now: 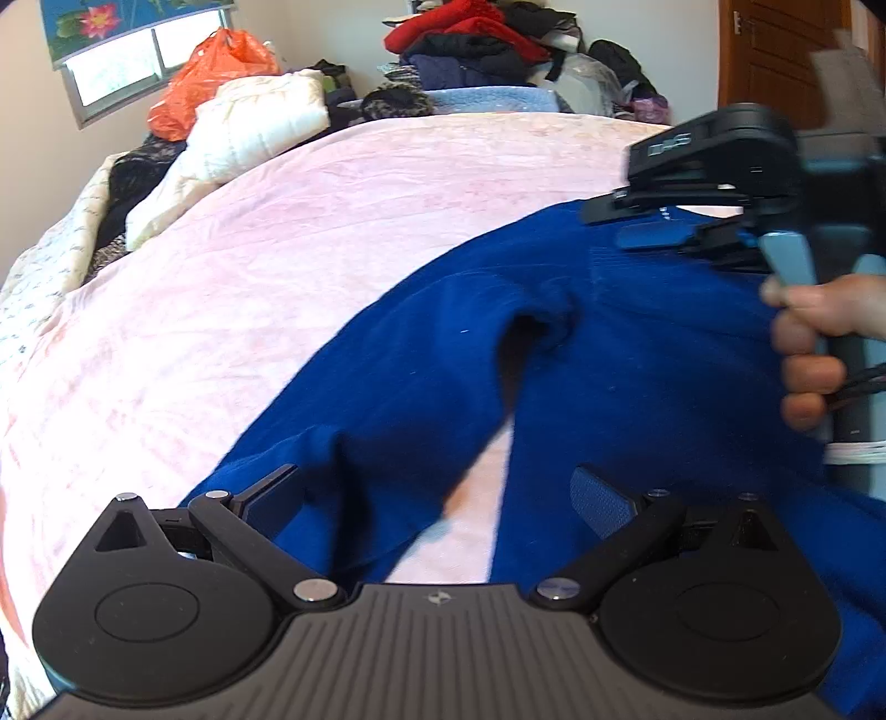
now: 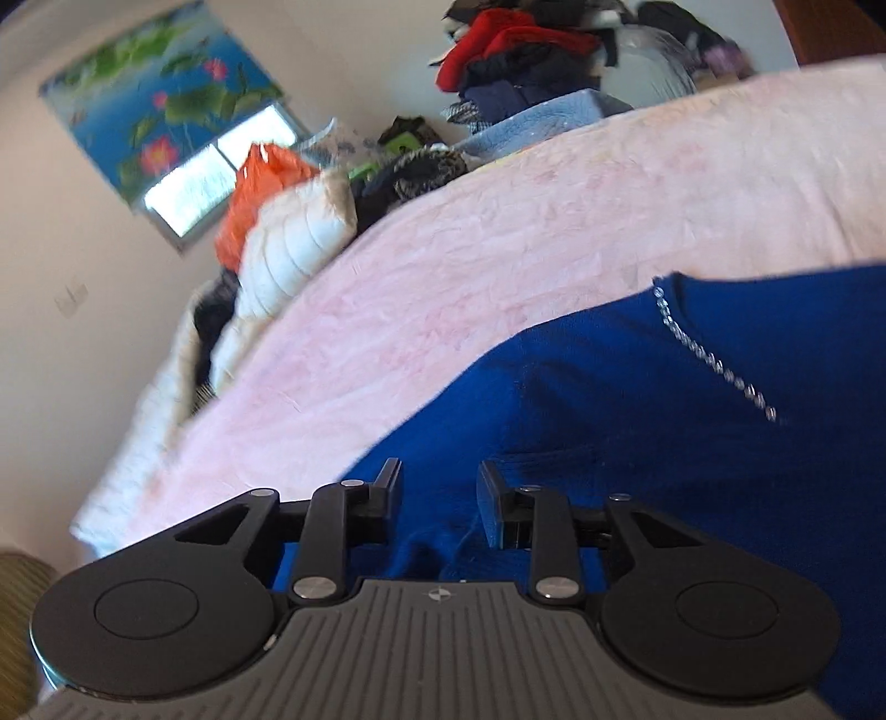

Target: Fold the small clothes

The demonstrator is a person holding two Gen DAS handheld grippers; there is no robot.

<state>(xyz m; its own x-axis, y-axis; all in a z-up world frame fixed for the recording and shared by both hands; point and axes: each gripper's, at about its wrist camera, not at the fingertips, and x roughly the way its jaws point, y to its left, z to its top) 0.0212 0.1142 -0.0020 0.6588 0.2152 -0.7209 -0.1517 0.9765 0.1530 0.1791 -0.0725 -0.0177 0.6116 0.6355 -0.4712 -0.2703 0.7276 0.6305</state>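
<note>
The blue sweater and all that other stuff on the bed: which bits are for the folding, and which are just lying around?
For the folding:
blue sweater
left tongs
right tongs
pink blanket, the surface under it

Just lying around:
orange plastic bag
white quilted jacket
heap of red and dark clothes

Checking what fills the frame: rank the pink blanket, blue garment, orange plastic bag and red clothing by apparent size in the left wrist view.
1. pink blanket, largest.
2. blue garment, though nearness to the camera inflates it.
3. orange plastic bag and red clothing look alike; both lie far back, so no ranking between them.
</note>
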